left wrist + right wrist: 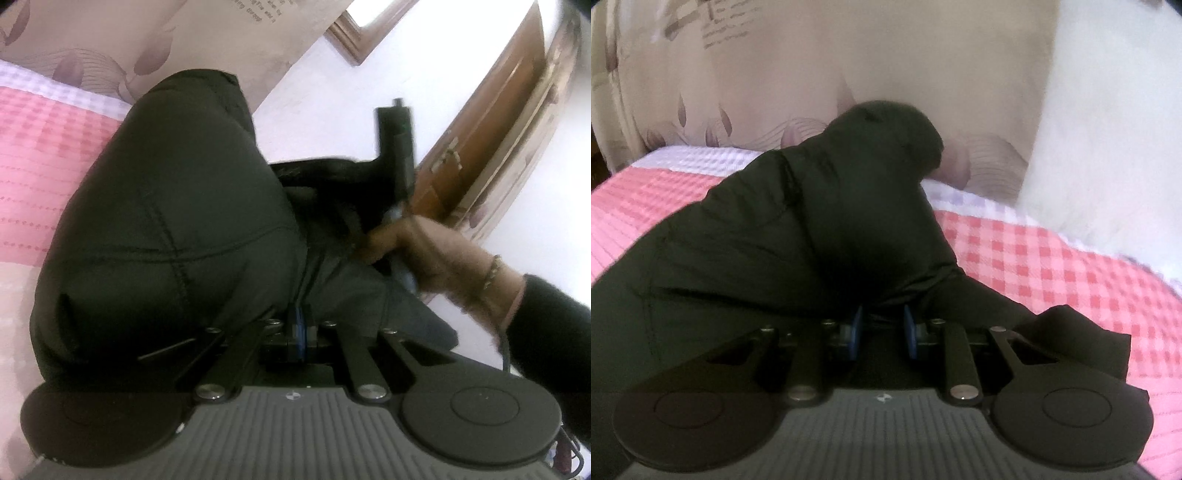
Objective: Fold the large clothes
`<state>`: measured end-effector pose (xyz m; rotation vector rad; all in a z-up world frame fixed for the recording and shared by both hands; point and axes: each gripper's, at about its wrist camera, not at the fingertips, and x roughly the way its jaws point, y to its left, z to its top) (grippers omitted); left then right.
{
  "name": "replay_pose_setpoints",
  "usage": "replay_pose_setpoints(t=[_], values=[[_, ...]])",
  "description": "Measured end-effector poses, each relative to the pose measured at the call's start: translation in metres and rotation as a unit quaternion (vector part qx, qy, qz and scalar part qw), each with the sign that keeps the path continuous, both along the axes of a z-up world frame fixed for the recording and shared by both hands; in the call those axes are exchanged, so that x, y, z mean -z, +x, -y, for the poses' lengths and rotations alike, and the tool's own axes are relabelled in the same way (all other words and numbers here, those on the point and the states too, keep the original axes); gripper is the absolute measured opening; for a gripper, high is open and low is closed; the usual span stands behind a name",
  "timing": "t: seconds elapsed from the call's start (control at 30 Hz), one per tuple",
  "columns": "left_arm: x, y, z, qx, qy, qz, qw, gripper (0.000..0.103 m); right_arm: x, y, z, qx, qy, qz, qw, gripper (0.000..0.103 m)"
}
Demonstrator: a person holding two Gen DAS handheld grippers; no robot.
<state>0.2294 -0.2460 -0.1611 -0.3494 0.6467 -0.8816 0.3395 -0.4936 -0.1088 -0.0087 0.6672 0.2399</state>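
A large black padded jacket (166,229) lies bunched on a bed with a pink checked cover (40,158). My left gripper (298,326) is shut on the jacket's fabric, its blue pads pressed together under a fold. In the right wrist view the jacket (820,221) rises in a dark mound in front of my right gripper (882,328). Its blue pads (855,332) stand apart with black fabric lying between and over them. In the left wrist view the right gripper itself cannot be made out; only the hand (417,251) that holds it shows, beside the jacket.
A beige floral curtain (812,85) hangs behind the bed. A white wall (1108,129) is at the right. A wooden door (491,140) and a window frame (351,33) show in the left wrist view. The pink cover (1052,258) spreads to the right of the jacket.
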Motion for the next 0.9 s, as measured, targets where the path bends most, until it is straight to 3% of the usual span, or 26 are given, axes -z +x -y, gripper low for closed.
replay_pose_setpoints(t=[0.07,0.13,0.2,0.23,0.43,0.6,0.73,0.8,0.9], values=[[0.001,0.001,0.000,-0.001,0.001,-0.004,1.0000,0.011,-0.016,-0.016,0.015,0.021,0.031,0.002,0.999,0.023],[0.001,0.002,-0.001,-0.002,-0.001,-0.005,1.0000,0.011,-0.035,-0.060,0.041,0.057,0.093,0.057,0.992,0.028],[0.002,0.002,-0.002,-0.002,-0.002,-0.004,1.0000,0.011,-0.042,-0.110,0.065,0.087,0.144,0.094,0.981,0.052],[0.002,0.002,-0.002,-0.002,-0.002,-0.003,1.0000,0.011,-0.041,-0.138,0.073,0.099,0.156,0.109,0.977,0.055],[0.003,0.001,-0.003,-0.003,-0.003,0.000,1.0000,0.011,-0.006,-0.262,0.036,0.098,0.111,0.109,0.983,0.054],[0.004,-0.001,-0.003,-0.006,-0.001,0.006,1.0000,0.011,0.025,-0.269,0.011,0.118,0.069,0.077,0.988,0.051],[0.003,-0.002,-0.003,-0.006,0.001,0.010,0.9999,0.011,0.043,-0.257,0.014,0.127,0.081,0.054,0.987,0.051],[0.003,-0.002,-0.002,-0.006,0.002,0.009,0.9999,0.011,0.055,-0.253,0.022,0.132,0.111,0.039,0.984,0.054],[0.003,-0.001,-0.003,-0.006,0.002,0.010,0.9999,0.011,0.058,-0.255,0.023,0.132,0.114,0.044,0.984,0.058]])
